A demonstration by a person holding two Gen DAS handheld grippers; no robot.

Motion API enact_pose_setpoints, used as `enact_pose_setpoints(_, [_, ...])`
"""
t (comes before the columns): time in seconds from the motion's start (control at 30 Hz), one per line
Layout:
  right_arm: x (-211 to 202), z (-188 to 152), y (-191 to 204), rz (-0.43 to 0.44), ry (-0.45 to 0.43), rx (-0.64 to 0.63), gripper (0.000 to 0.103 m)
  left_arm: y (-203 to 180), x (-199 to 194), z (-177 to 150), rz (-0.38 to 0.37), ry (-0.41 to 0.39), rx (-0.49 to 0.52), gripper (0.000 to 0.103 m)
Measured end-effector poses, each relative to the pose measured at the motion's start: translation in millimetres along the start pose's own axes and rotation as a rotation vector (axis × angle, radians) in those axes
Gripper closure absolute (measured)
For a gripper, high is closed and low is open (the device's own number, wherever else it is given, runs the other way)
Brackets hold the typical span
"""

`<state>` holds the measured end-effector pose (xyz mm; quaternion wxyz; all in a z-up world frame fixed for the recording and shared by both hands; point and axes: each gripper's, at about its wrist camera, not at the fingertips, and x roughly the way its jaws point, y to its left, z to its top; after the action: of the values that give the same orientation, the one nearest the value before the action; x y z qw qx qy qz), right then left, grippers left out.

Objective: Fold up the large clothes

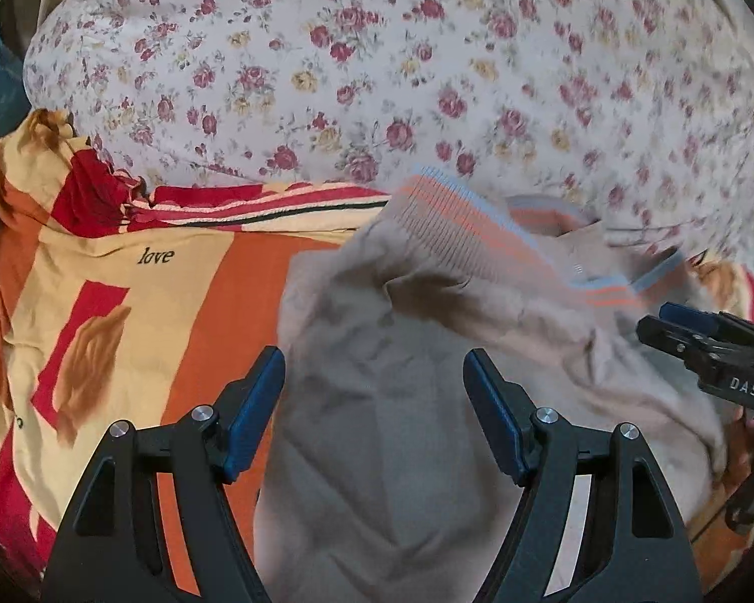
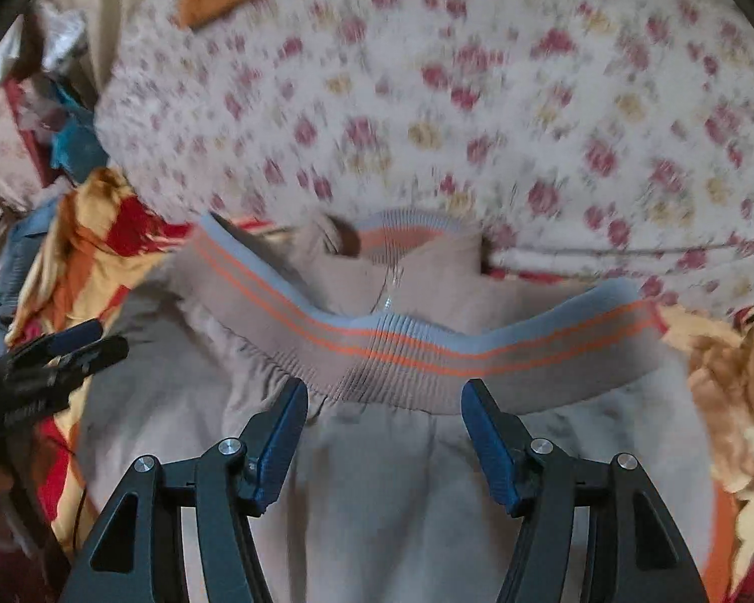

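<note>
while one beige sweater [image 2: 377,477] lies flat, two grippers hover spread.

Left tongs [image 1: 374,387] spread wide, empty, above the beige jacket [image 1: 427,377]. Right tongs [image 1: 678,324] right of them, touching the jacket. Floral quilt [image 1: 377,75] beyond.

bed spread with orange, red and yellow sheet [image 1: 125,311] printed "love"; on it, crumpled beige jacket [image 1: 427,377] with striped ribbed hem, floral quilt [image 1: 377,75] bunched behind.
</note>
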<state>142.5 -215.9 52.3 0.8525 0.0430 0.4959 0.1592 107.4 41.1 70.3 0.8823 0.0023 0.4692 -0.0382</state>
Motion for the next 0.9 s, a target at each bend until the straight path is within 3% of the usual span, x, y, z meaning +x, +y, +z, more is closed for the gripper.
enact_pose_setpoints(0.3, [-0.5, -2.2, -11.3, -0.039, -0.009, 0.035, 0.041, -22.4, 11.2, 27.0, -0.049, -0.027, -0.041, 0.029])
enact_pose_setpoints(0.47, [19.8, -2.9, -14.6, -0.042, 0.028, 0.038, 0.042, -40.7, 42.8, 32.8, 0.005, 0.026, -0.033, 0.029])
enact_pose_setpoints(0.5, [23.4, -3.2, -12.6, -0.045, 0.023, 0.029, 0.049, -41.8, 48.5, 31.5, 0.019, 0.032, -0.03, 0.029])
enact_pose_setpoints(0.53, [26.7, -3.4, -10.3, -0.043, 0.015, 0.019, 0.072, -42.5, 53.2, 29.8, 0.03, 0.038, -0.027, 0.029])
enact_pose_setpoints(0.57, [30.1, -2.9, -7.9, -0.05, 0.013, 0.009, 0.085, -42.6, 56.5, 28.3, 0.039, 0.04, -0.024, 0.029])
enact_pose_setpoints(0.63, [32.7, -0.2, -2.5, -0.069, 0.0, -0.019, 0.099, -42.6, 59.2, 27.5, 0.049, 0.038, -0.017, 0.029])
enact_pose_setpoints(0.77, [21.6, 13.3, 1.6, -0.098, -0.092, -0.045, 0.099, -39.3, 58.5, 33.5, 0.057, 0.025, -0.014, 0.029])
enact_pose_setpoints(0.9, [32.2, 26.8, -6.5, -0.127, -0.096, -0.011, 0.1, -34.2, 62.9, 40.5, 0.061, 0.018, -0.044, 0.029])
